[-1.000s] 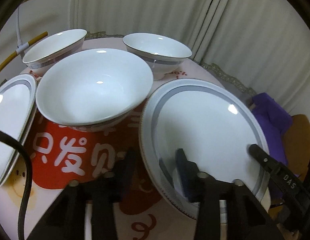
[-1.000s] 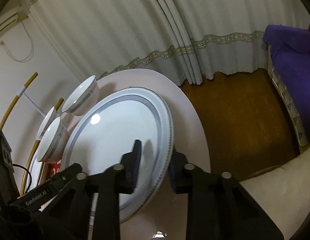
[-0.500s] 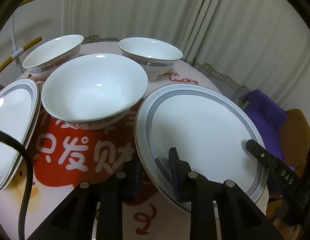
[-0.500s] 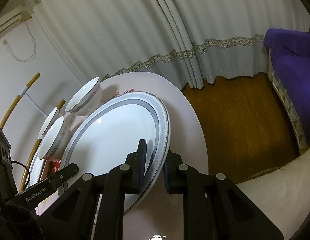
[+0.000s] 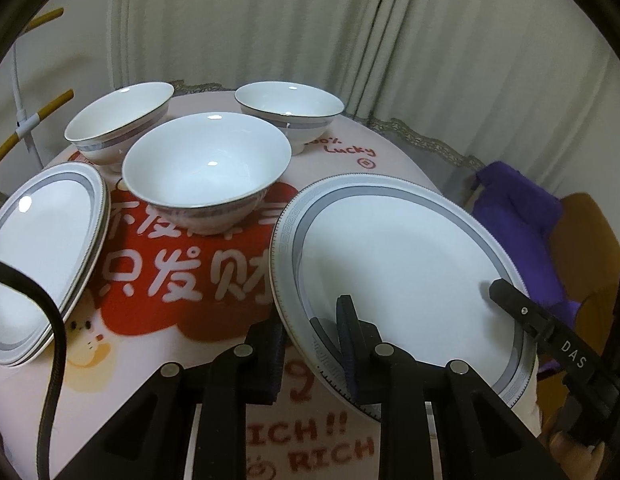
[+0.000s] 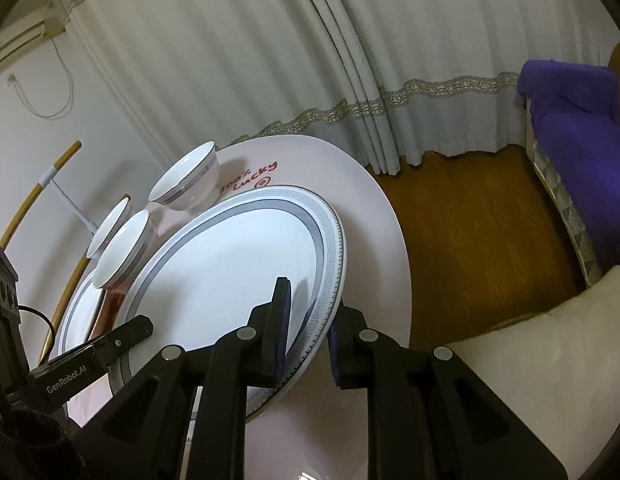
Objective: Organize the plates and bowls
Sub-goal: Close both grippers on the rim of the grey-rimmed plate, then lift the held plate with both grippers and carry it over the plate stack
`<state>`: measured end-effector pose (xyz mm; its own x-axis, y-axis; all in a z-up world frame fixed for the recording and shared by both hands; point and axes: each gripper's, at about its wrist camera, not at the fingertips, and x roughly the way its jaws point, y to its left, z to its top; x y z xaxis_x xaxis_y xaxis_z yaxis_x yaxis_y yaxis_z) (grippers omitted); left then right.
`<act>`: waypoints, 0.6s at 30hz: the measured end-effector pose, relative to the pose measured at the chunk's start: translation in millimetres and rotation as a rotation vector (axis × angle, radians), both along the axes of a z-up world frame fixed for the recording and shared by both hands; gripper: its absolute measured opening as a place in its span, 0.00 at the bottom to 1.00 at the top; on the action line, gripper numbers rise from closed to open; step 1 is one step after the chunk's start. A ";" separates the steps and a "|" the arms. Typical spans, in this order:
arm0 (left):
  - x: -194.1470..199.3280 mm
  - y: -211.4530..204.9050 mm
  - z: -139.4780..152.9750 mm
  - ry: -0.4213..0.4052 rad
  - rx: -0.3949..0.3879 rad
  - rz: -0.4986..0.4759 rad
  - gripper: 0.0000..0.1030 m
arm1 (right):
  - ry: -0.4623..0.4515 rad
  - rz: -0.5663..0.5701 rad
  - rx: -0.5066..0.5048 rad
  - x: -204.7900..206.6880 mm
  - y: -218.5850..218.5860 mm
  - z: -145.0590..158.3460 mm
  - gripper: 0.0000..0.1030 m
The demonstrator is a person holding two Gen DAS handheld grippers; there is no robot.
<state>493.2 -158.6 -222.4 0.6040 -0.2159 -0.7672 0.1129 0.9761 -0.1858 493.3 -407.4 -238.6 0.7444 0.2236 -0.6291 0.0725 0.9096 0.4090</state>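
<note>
- Large plate [image 5: 398, 264], white with a grey patterned rim band, sits at the right side of the round desk [image 6: 374, 208], tilted, its gripped edges raised off the cloth.
- Left gripper [image 5: 310, 340]: jaws narrow, pinching the plate's near-left rim, one finger above on the white face, one below.
- Right gripper [image 6: 310, 320]: jaws narrow, clamped on the plate's opposite rim, one finger on the face, the other under the edge.
- In the left wrist view the right gripper's finger, marked "DAS", shows on the plate's far right edge.
- Three white bowls: large bowl [image 5: 206, 172] at centre of the desk, just left of the plate; two smaller bowls, one at back left [image 5: 118, 120], one at back right [image 5: 290, 112].
- Stack of smaller plates [image 5: 38, 248] at the desk's left edge, well apart from the large plate.
- Tablecloth [image 5: 182, 276] pink with red print and white characters.
- Purple cloth [image 6: 574, 120] and pale curtain [image 6: 270, 48] behind.
</note>
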 end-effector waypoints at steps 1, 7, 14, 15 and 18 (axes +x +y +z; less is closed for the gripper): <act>-5.0 1.5 2.0 -0.001 -0.001 -0.004 0.20 | 0.000 -0.005 0.004 -5.3 0.8 0.5 0.16; -36.5 9.6 15.8 -0.021 0.005 -0.019 0.20 | -0.005 -0.021 0.012 -28.9 7.7 5.0 0.16; -77.2 31.5 30.7 -0.047 0.010 -0.023 0.20 | -0.022 -0.015 0.008 -55.2 26.2 13.6 0.16; -84.4 36.3 33.0 -0.051 0.009 -0.022 0.20 | -0.025 -0.014 0.009 -59.1 28.9 14.4 0.17; -102.1 50.1 39.1 -0.063 0.007 -0.017 0.20 | -0.035 -0.004 0.002 -70.4 40.3 19.1 0.17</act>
